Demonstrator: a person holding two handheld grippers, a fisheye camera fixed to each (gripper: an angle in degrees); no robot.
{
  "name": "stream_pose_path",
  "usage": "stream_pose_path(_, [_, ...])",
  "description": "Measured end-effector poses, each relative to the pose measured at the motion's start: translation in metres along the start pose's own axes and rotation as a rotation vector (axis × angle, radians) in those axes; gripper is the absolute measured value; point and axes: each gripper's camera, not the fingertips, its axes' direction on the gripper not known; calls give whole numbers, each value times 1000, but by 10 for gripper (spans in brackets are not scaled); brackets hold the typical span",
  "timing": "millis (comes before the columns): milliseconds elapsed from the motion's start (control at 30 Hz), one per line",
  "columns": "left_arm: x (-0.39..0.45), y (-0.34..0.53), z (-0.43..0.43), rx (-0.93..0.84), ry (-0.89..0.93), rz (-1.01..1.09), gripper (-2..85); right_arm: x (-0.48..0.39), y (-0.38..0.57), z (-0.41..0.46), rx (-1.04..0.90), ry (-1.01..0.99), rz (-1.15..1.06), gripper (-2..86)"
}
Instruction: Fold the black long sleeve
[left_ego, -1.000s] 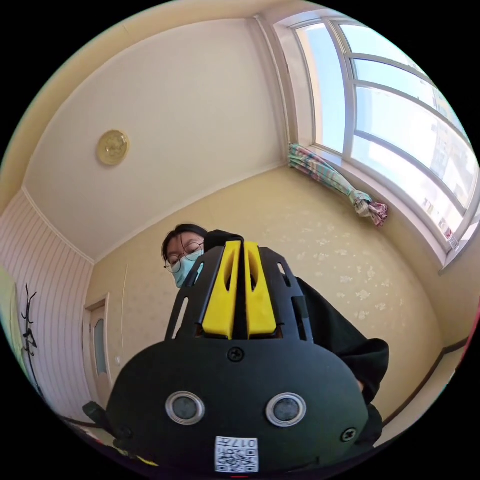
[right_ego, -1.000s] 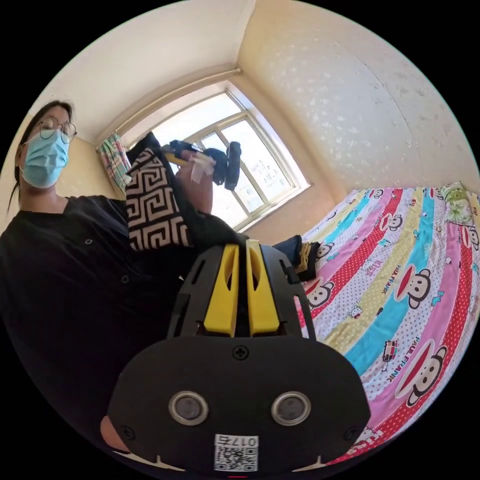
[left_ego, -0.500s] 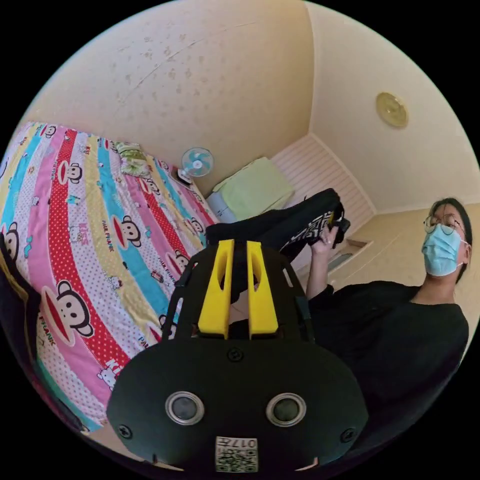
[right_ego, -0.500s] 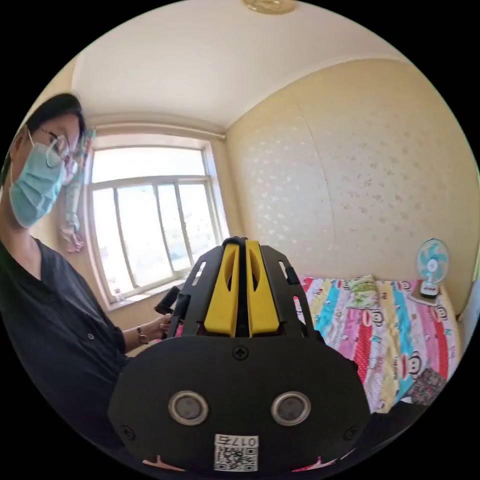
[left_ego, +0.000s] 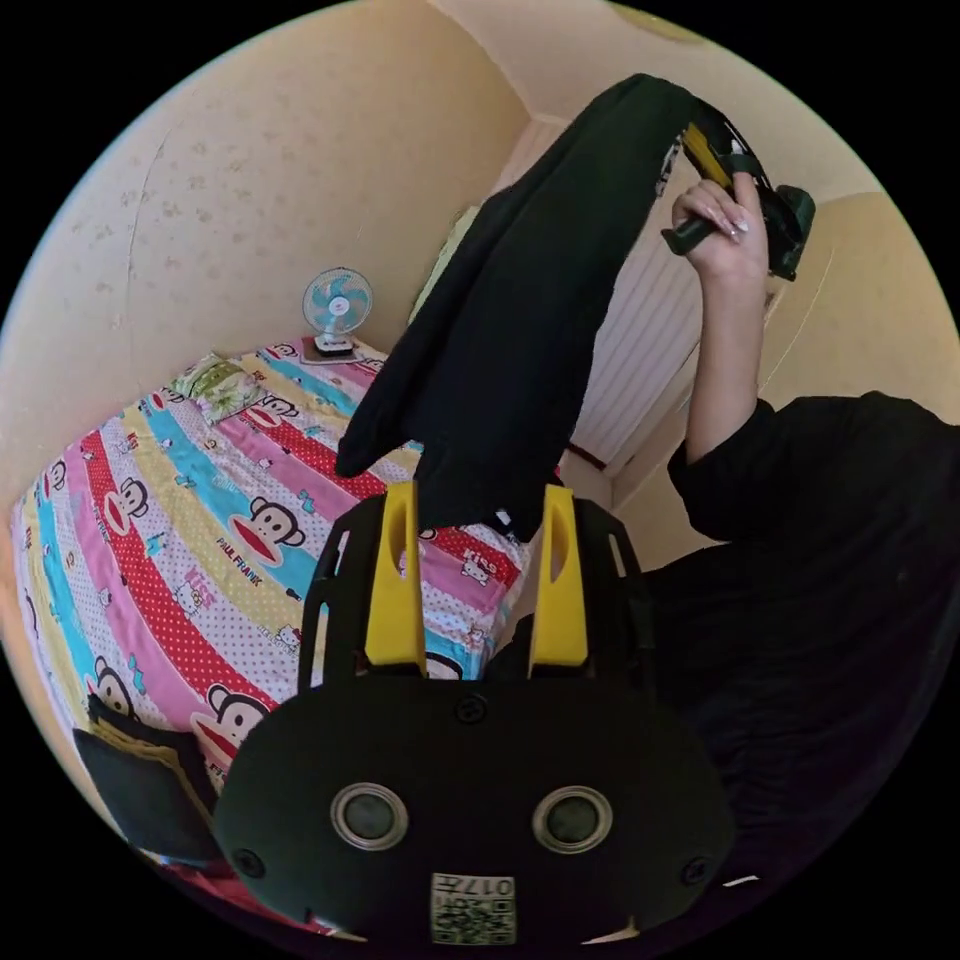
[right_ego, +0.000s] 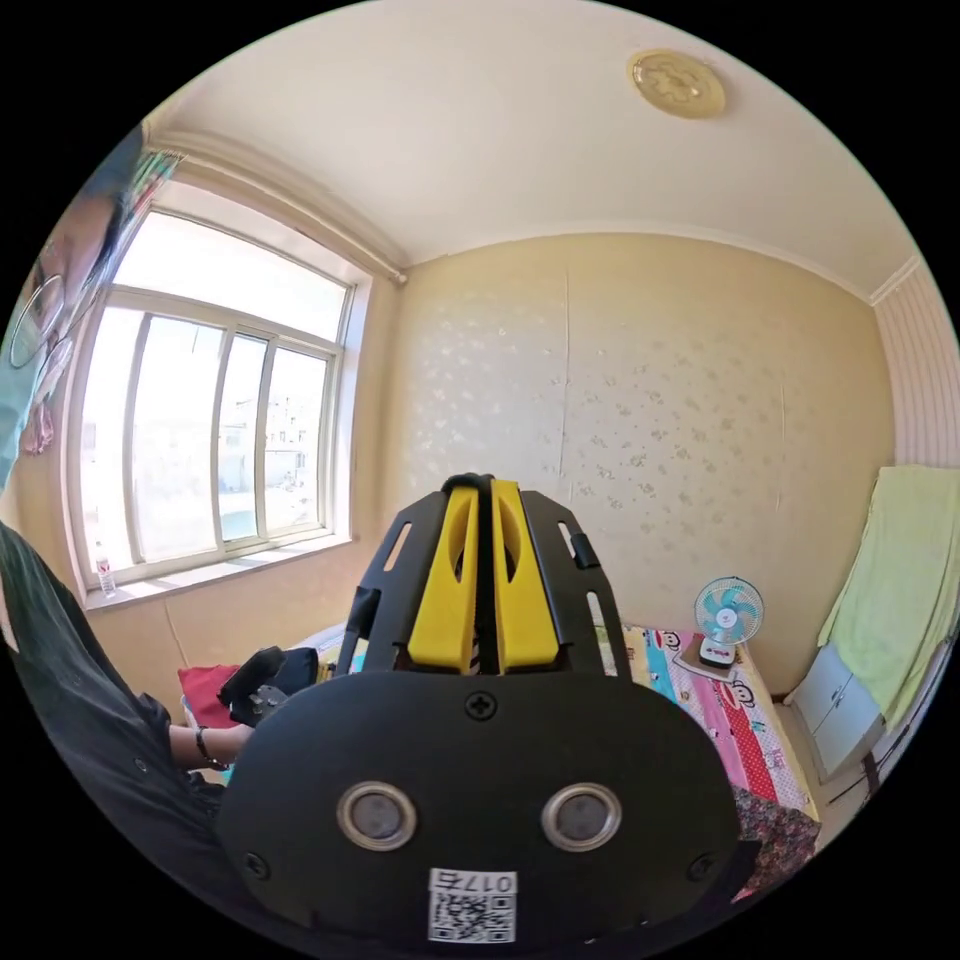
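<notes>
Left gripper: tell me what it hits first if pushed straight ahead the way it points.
Probably the hanging black long sleeve: its lower edge dangles just beyond the open left gripper, with the bed behind. Depth is uncertain.

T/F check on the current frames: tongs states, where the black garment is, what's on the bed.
1. The left tongs are open, yellow jaws spread apart. True.
2. The black long-sleeve garment lies flat on the striped cartoon-monkey bedsheet. False: it hangs in the air from the raised right tongs.
3. The right tongs' jaws sit close together, dark cloth between them. True.
4. The small blue desk fan stands by the window. False: it stands at the bed's far end, by the wall.
</notes>
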Motion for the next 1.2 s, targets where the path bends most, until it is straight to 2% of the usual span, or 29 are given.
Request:
stream_pose_path(167, [36, -12, 19, -41, -35, 109, 154, 3, -27, 28, -39, 110, 15, 37])
stream_pose_path(233, [37, -9, 10, -32, -235, 102, 33, 7, -30, 39, -65, 128, 2, 37])
stream_pose_path(300, [20, -5, -14, 13, -314, 39, 17, 19, -28, 45, -82, 150, 0, 37])
stream_pose_path(367, [-9, 3, -50, 79, -255, -71, 9, 43, -17, 52, -128, 187, -18, 37])
stream_pose_path(433, [-53, 28, -105, 212, -100, -222, 3, 67, 1, 59, -166, 164, -29, 37])
stream_pose_path(500, [-76, 52, -143, 322, -42, -314, 0, 95, 27, 68, -233, 100, 18, 36])
stream_pose_path(567, [-85, 71, -175, 383, -25, -336, -1, 130, 63, 77, -325, -137, 81, 34])
stream_pose_path(667, [-71, 81, -218, 384, 75, -199, -1, 152, 93, 55, -261, -472, 85, 31])
stream_pose_path(800, [-24, 76, -288, 502, 112, 11, 0, 185, 84, 14, -101, -613, 155, 28])
stream_pose_path(900, [-10, 55, -331, 543, -5, 20, 2, 207, 49, 10, -45, -618, 102, 27])
stream_pose_path(1000, [-39, 20, -344, 437, -95, -72, 4, 224, 18, 55, -138, -558, 31, 27])
stream_pose_path(1067, [-81, 3, -340, 348, -140, -175, 5, 248, 18, 132, -315, -496, 46, 27])
stream_pose_path(1133, [-163, -6, -321, 235, -134, -305, 9, 271, 39, 209, -493, -479, 99, 27])
stream_pose_path(1200, [-246, -1, -298, 172, -49, -407, 15, 296, 78, 296, -671, -461, 180, 28])
